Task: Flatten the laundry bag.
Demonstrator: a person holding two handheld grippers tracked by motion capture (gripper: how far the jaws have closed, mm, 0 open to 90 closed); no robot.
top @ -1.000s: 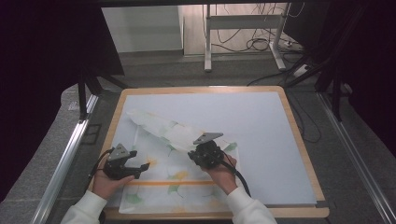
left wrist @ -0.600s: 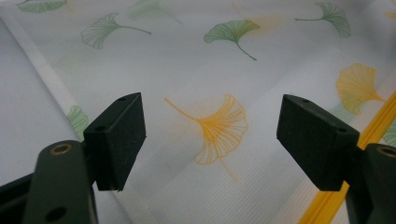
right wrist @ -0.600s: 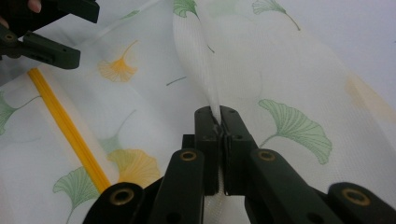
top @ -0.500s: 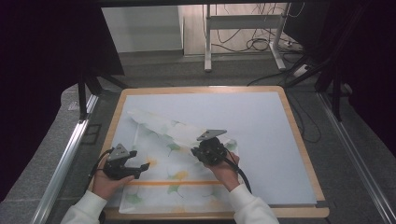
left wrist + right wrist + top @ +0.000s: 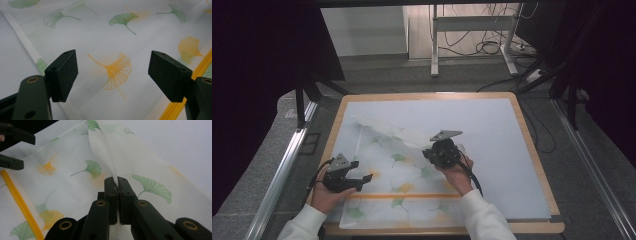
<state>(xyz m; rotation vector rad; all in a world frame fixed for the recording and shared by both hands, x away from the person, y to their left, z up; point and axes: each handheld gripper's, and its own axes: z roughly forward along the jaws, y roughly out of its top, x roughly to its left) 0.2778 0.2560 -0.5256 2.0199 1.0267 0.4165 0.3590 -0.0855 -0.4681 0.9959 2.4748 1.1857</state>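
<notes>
So the table is a pale matte board with a light wood rim; its lower right corner is cut off by a dark strip, and past the top edge it's just dim floor and a cable tangle too murky to sort out.

The cloth covers the lower left part of the board. It's a thin, finely ribbed white fabric, a bit see-through, printed with green and yellow ginkgo leaves and one orange stripe running across near the bottom of the frame. A fold of it rises as a slanted ridge toward the upper left of the high view, hiding whatever print lies under it. Its bottom edge sits partly behind the person's white sleeves. No writing or label anywhere that I can read.

The right gripper, centre of the high view, has its jaws pressed together, pinching a raised pleat of the cloth. The left gripper, lower left in the high view, has its jaws spread wide just over the cloth, with a yellow leaf between them. Can't tell if they touch the fabric.
</notes>
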